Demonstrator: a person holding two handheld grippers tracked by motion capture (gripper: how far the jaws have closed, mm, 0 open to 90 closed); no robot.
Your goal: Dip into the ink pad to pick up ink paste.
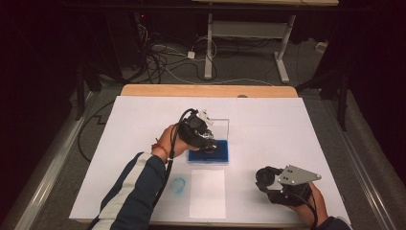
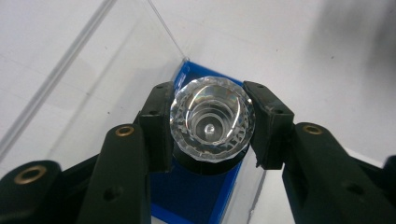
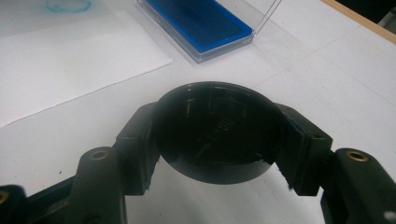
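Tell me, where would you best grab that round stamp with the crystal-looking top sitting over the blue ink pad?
By the faceted clear knob, from above, with one jaw on each side of its round rim. That is how the left gripper holds it now: the knob is round and wide, and the stamp stands upright over the blue pad, so a sideways squeeze probably keeps it level.

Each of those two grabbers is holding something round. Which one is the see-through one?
The left gripper holds it: a clear faceted stamp over the blue ink pad. The right gripper clamps a black cap.
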